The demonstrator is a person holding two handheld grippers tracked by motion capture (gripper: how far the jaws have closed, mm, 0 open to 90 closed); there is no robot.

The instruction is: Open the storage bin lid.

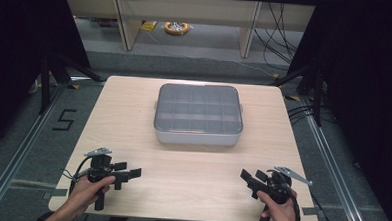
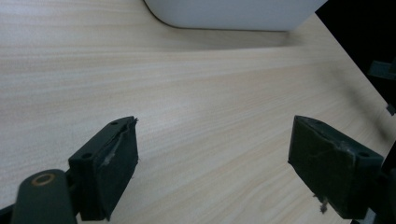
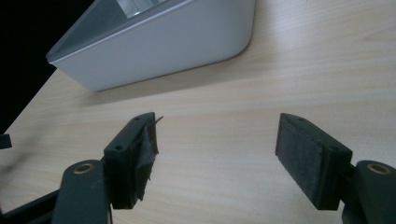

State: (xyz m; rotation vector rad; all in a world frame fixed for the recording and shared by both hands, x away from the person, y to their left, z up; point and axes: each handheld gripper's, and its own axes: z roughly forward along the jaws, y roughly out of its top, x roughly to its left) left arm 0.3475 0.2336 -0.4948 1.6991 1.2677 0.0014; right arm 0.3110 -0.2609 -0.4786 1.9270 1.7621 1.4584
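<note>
Distance is the chief risk from above: the grey lidded box [image 1: 199,114] sits at the middle of the table [image 1: 133,123], toward twelve o'clock, while the left gripper [image 1: 131,173] rests near seven o'clock and the right gripper [image 1: 247,179] near five o'clock, both well apart from it. Both sets of fingers stand spread with nothing between them. Judging from that, a reach from either side could catch the smooth rounded wall and push the box across the bare wood rather than seize it, and a grab by one hand alone might tip it or spring the translucent lid, which shows a grid of compartments beneath; whether they hold anything I cannot tell. The left gripper view gives what the high view cannot: worn, frayed pads on the fingers [image 2: 114,158], which may slip on slick plastic, with the box's near wall [image 2: 233,14] at twelve o'clock and a dark part of the other gripper at three o'clock by the table's edge. The right gripper view shows the box's rounded corner [image 3: 187,42] at eleven o'clock with the lid's lip overhanging the wall, a likely snag point, and its own fingers [image 3: 310,158] parted over bare wood, one pad ragged.
</note>
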